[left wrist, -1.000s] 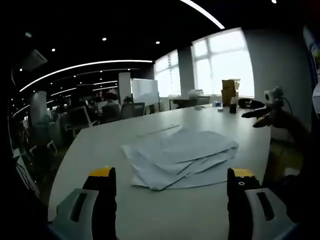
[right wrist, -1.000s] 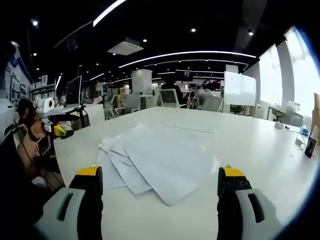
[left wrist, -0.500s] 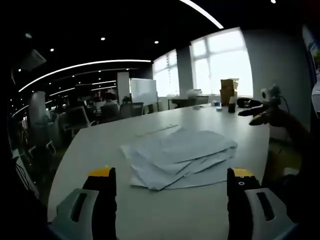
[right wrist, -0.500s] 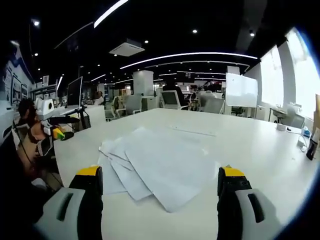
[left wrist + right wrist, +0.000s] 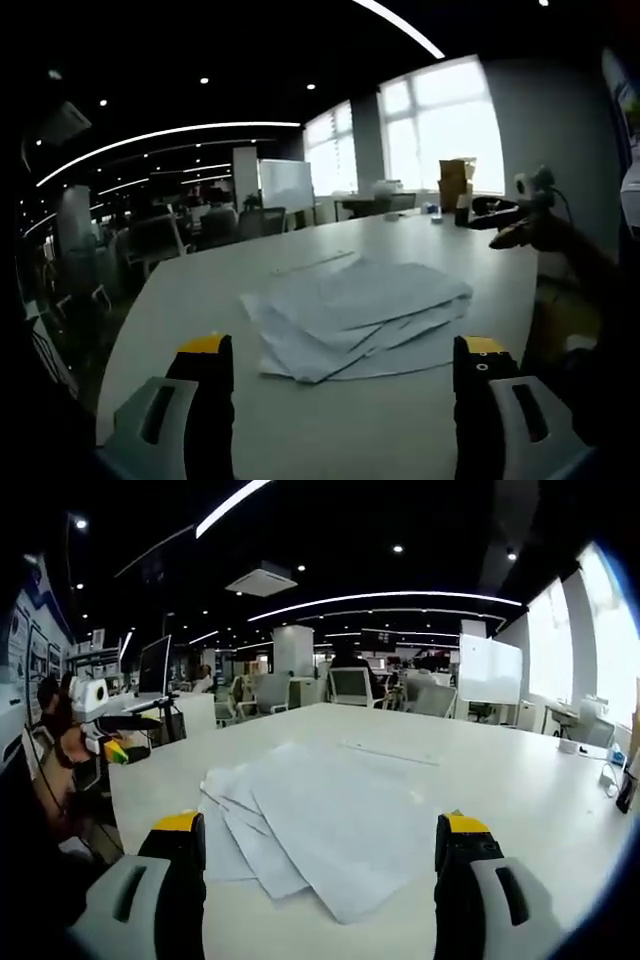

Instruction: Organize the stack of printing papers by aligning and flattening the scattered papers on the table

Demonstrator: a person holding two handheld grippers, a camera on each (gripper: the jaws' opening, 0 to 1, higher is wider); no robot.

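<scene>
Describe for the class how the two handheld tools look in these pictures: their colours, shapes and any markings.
Both look alike. The left tool has two pale grey-green jaw bodies with slot-shaped cutouts, black upright inner faces and yellow caps at the tips. The right tool has the same grey bodies, black inner faces and yellow tip caps. No cables or lettering can be made out on either.

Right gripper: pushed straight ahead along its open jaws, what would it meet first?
Most likely the fanned pile of white printing papers on the white table, directly ahead of the right gripper. Its height above the table is unclear.
</scene>
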